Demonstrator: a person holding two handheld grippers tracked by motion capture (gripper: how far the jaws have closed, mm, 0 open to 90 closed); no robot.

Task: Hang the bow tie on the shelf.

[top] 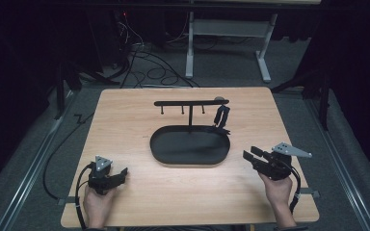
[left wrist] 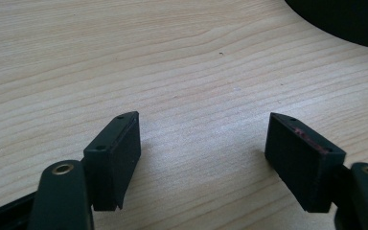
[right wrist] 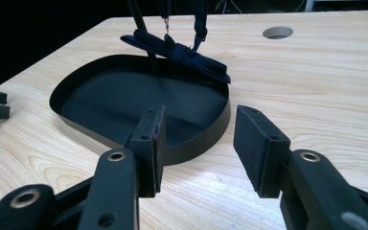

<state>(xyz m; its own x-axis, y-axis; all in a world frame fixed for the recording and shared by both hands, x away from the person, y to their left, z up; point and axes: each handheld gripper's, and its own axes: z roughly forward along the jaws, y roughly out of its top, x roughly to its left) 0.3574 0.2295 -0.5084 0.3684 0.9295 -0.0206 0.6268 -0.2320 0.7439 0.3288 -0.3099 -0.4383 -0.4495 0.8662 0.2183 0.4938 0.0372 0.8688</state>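
Observation:
A black oval tray [top: 160, 144] lies in the middle of the wooden table, with a T-shaped black stand [top: 191, 102] rising from its back. A dark strap [top: 221, 117] hangs from the stand's right end, and its knotted end [right wrist: 182, 50] drapes over the tray rim [right wrist: 206, 136]. My left gripper [top: 119, 173] rests open on the table at the front left, nothing between its jaws [left wrist: 203, 158]. My right gripper [top: 250, 155] is held open just right of the tray, pointing at it [right wrist: 199, 143], empty.
The table has a round cable hole [right wrist: 277, 32] near its back. Behind the table stand white table legs [top: 190, 53] and loose cables [top: 144, 62] on the grey floor. Dark curtains close in both sides.

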